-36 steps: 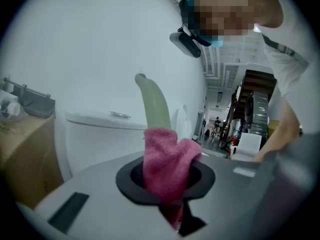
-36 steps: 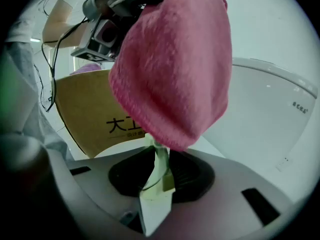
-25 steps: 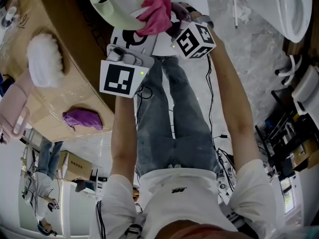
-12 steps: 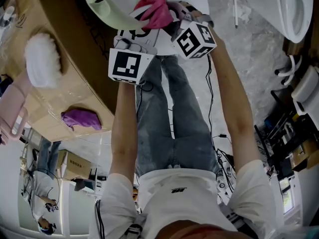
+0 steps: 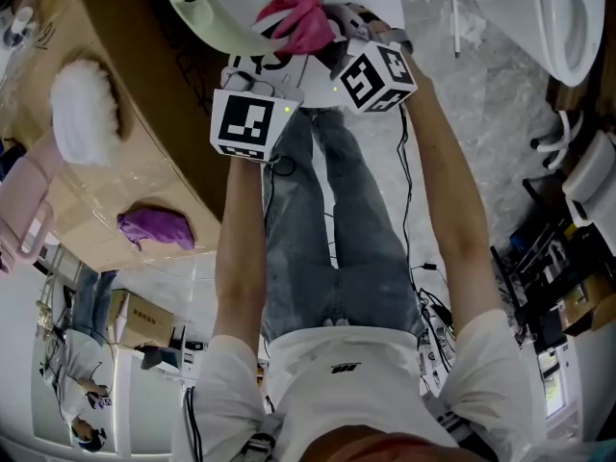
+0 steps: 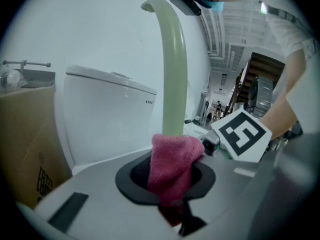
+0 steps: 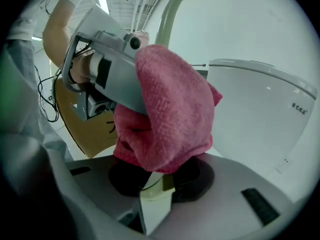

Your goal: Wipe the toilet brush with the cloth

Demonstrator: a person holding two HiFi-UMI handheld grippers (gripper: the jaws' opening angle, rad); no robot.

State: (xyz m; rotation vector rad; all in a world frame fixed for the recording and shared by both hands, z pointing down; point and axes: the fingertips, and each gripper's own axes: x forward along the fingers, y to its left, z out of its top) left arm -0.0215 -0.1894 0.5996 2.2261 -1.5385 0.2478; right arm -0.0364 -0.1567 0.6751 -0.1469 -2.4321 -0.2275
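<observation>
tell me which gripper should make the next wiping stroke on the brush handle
Left. The left gripper is shut on the pink cloth, wrapped around the green toilet brush handle, so it can probably slide along it. The right gripper clamps the handle itself, steadying it.

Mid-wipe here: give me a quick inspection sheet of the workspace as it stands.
Surface: cardboard top, at the head view's left.
Job's things: pink cloth bunched around the toilet brush, on its pale green handle.
Clutter: purple cloth and white fluffy head on the cardboard top.
Grippers: left gripper pinches the pink cloth, jaws just easing open; right gripper clamps the toilet brush.
Cables: black cable on the floor.
Surroundings: white toilet; bystander at lower left.
</observation>
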